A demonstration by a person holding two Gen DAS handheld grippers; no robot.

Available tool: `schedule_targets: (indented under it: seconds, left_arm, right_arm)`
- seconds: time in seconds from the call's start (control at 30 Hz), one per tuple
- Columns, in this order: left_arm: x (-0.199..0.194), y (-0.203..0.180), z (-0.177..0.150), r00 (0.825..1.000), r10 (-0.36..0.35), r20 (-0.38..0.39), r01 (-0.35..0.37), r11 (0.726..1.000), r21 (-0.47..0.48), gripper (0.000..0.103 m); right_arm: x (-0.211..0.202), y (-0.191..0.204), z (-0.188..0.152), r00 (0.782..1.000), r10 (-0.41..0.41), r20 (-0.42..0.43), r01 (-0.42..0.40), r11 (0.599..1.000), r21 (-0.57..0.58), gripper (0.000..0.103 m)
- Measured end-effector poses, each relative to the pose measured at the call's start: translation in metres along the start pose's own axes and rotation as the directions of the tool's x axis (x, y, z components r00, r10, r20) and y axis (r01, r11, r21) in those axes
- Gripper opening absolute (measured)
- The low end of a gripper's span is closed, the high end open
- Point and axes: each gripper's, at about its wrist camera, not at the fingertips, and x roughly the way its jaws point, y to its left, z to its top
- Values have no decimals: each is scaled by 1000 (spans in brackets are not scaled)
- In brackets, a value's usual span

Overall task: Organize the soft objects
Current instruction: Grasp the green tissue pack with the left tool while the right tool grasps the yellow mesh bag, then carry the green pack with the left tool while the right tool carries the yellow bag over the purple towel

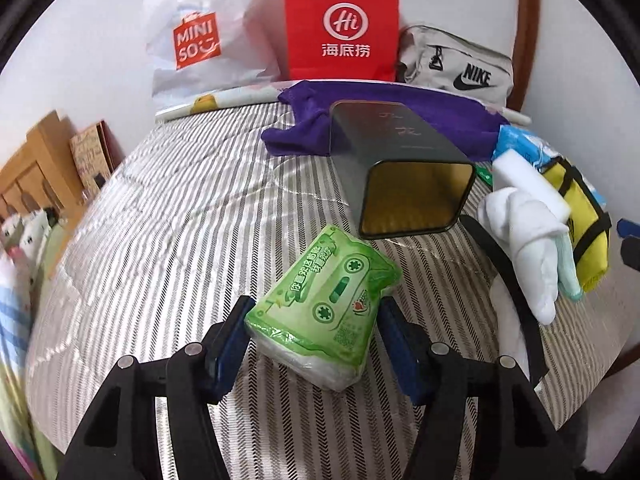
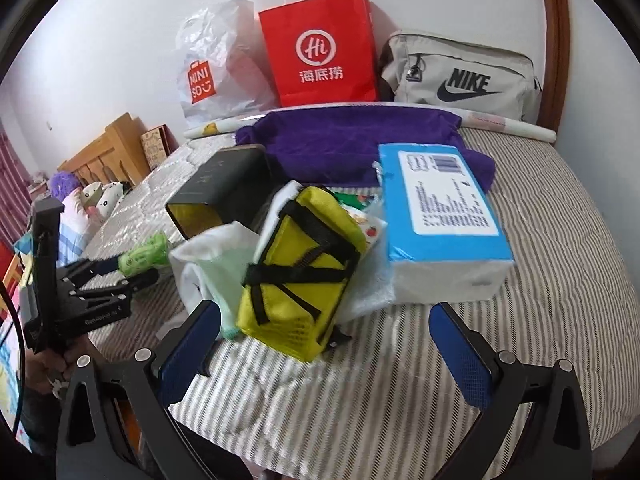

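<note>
My left gripper (image 1: 314, 322) is clenched on the green tissue pack (image 1: 320, 308): both blue pads press into its near end, one on each side, and the plastic bulges a little between them. The pack's long axis runs away from me and slightly to the right, so its far end points almost straight at the open mouth of the dark tin (image 1: 416, 196), which lies tipped on its side on the striped bedcover (image 1: 180, 208) just beyond the pack, its gold inside facing me. That line-up is what the next move turns on, as I judge it: if the tin is where the pack belongs, I would push forward along the pack's own length, with a small swing to the right to centre it on the opening. My right gripper (image 2: 332, 344) is released, its jaws standing wide with nothing between the pads; the yellow pouch (image 2: 300, 272) sits just beyond them, the blue tissue box (image 2: 444, 220) to its right. The left hand is plainly the nearer one to the tin.
</note>
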Motion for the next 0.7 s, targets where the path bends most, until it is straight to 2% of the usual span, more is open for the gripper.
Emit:
schedule_targets:
  seconds: [0.07, 0.17, 0.23, 0.3, 0.33, 0.37, 0.43, 0.7]
  left_arm:
    - [3, 2, 1, 1000, -11, 4, 11, 1000, -24, 62]
    - [6, 3, 1, 1000, -19, 12, 19, 999, -34, 62]
    - [6, 3, 0, 1000, -23, 14, 24, 999, -40, 63]
    - [7, 4, -2, 999, -30, 16, 30, 999, -45, 64]
    - [7, 4, -3, 999, -33, 17, 33, 998, -49, 64]
    - [7, 4, -3, 999, -33, 18, 34, 998, -49, 64]
    - [7, 4, -3, 999, -28, 16, 29, 999, -46, 64]
    - [2, 0, -6, 1000, -2, 6, 3, 998, -56, 63]
  right_arm:
    - [4, 5, 3, 1000, -6, 6, 6, 1000, 1, 100]
    - [15, 13, 5, 999, -40, 7, 41, 999, -13, 91]
    - [27, 19, 5, 997, -70, -18, 69, 997, -39, 80]
    - [35, 21, 2, 996, -76, -39, 74, 995, -64, 64]
    - [39, 23, 0, 996, -74, -49, 70, 995, -75, 60]
    - [39, 22, -2, 996, -71, -49, 67, 995, -78, 50]
    - [32, 21, -5, 998, -58, -24, 56, 996, -74, 38]
    - [-20, 13, -7, 996, -38, 75, 45, 995, -92, 36]
